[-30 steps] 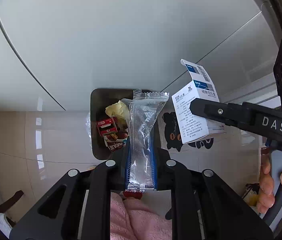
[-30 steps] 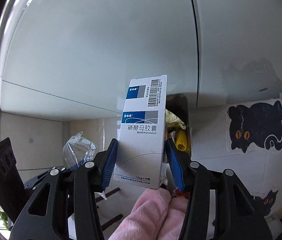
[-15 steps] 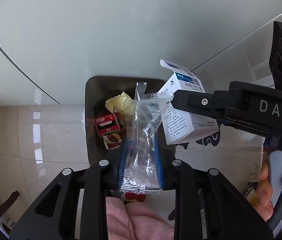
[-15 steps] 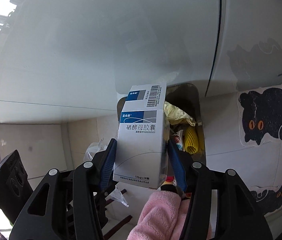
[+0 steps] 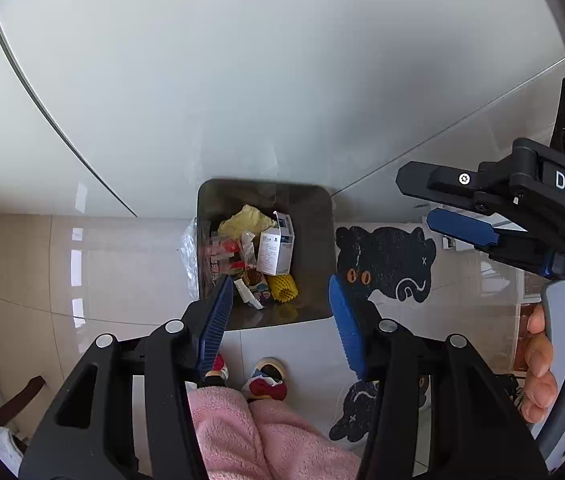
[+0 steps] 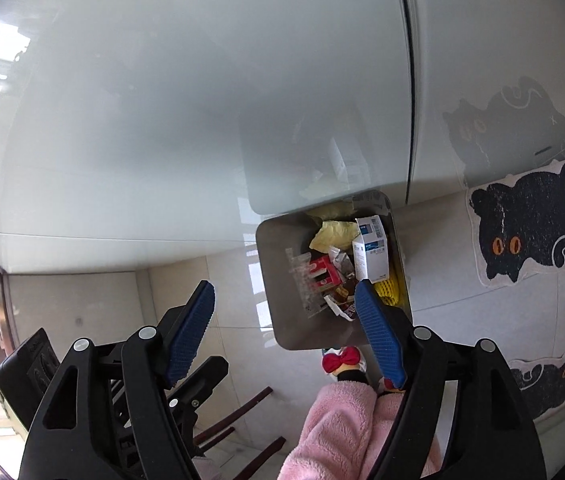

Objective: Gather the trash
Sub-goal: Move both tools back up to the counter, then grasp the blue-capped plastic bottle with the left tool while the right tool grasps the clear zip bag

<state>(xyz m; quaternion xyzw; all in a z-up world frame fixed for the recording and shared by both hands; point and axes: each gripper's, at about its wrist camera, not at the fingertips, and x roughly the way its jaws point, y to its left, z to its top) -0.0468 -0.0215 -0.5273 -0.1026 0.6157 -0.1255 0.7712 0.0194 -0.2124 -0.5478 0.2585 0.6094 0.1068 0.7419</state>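
Note:
A steel trash bin (image 5: 318, 248) (image 6: 278, 280) stands on the floor below, against a white cabinet. Inside lie the white and blue medicine box (image 5: 276, 248) (image 6: 372, 252), a clear plastic wrapper (image 5: 212, 252) (image 6: 302, 280), yellow paper (image 5: 244, 220), a yellow foam net (image 5: 282, 286) and snack wrappers. My left gripper (image 5: 280, 312) is open and empty above the bin. My right gripper (image 6: 284, 328) is open and empty above the bin; it also shows in the left wrist view (image 5: 458, 216) at the right.
White glossy cabinet doors (image 5: 242, 80) rise behind the bin. A black cat-shaped mat (image 5: 386, 264) (image 6: 534, 220) lies right of the bin, a second one (image 6: 546, 376) nearer. The person's pink trouser legs (image 5: 258, 436) and slippers stand in front of the bin. Dark chair legs (image 6: 238, 424) show at lower left.
Both grippers opened. The medicine box dropped from the right gripper and the clear wrapper from the left gripper; both now lie in the bin.

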